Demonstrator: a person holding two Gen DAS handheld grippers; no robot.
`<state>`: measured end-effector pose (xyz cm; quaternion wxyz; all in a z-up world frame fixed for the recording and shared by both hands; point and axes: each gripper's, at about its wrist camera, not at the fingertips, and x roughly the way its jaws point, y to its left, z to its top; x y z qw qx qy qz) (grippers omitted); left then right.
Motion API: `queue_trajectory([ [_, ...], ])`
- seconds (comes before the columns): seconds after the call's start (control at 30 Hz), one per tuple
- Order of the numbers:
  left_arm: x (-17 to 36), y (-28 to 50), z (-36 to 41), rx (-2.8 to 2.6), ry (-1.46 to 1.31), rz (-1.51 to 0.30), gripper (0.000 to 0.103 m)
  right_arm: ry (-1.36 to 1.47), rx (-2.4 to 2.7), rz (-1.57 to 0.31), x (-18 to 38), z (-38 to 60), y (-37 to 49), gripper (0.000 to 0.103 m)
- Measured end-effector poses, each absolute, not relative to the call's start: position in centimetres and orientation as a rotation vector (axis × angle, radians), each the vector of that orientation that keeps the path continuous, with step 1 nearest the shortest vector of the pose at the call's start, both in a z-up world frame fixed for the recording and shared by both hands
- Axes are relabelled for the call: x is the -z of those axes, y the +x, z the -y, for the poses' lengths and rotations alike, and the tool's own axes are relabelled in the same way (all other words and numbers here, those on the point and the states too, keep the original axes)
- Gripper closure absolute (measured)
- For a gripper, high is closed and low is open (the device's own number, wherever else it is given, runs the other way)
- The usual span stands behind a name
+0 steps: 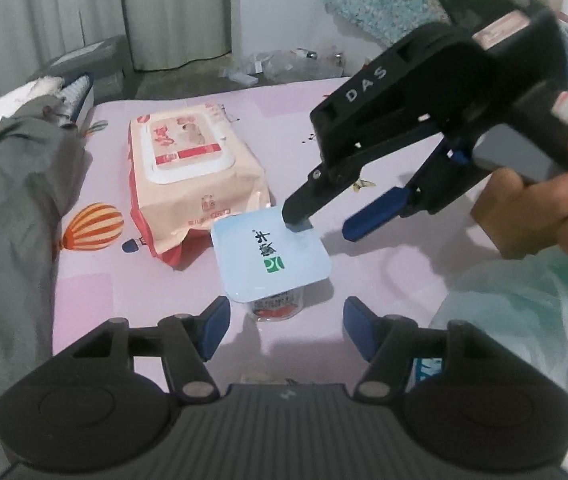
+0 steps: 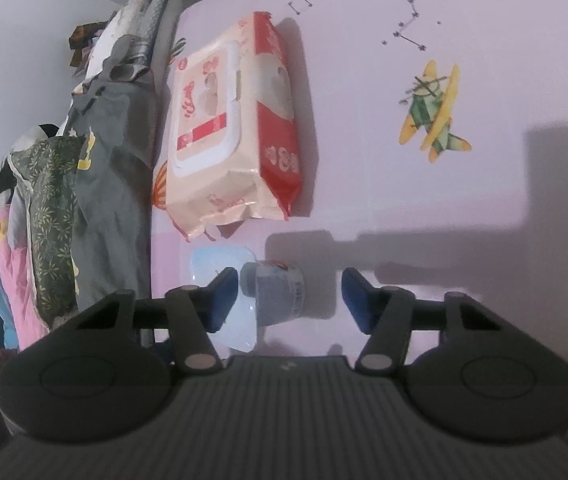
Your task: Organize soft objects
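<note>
- A yogurt cup (image 1: 272,256) with a pale blue lid stands on the pink sheet (image 1: 364,280), its far corner against a pack of wet wipes (image 1: 192,172).
- The left gripper (image 1: 286,326) hovers just in front of the cup, its jaws apart and empty; the cup sits beyond the tips.
- The right gripper (image 1: 324,224) has its jaws apart too: one finger rests on the lid's corner, the other hangs clear beside the cup.

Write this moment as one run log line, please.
yogurt cup: upright on sheet | wet wipes pack: beside cup | left gripper: open | right gripper: open, over cup
</note>
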<state>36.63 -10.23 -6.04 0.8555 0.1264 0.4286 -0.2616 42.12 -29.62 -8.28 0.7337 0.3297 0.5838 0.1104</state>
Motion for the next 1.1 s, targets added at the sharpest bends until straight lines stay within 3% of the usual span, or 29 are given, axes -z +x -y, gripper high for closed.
queue_trajectory([
  [0.27,6.7,38.1,10.7,0.505,0.232,-0.919,0.043,0.707,-0.269,-1.249,7.6,28.4,42.6,0.074],
  [0.43,6.8,38.2,10.9,0.487,0.230,-0.919,0.060,0.714,-0.299,-1.250,7.7,27.6,42.6,0.085],
  [0.87,3.9,36.3,11.0,0.499,0.192,-0.888,0.063,0.679,-0.299,-1.214,5.6,27.8,41.3,0.088],
  [1.1,-1.2,32.2,12.1,0.533,0.173,-0.825,0.063,0.677,-0.324,-1.153,0.9,29.0,37.8,0.088],
])
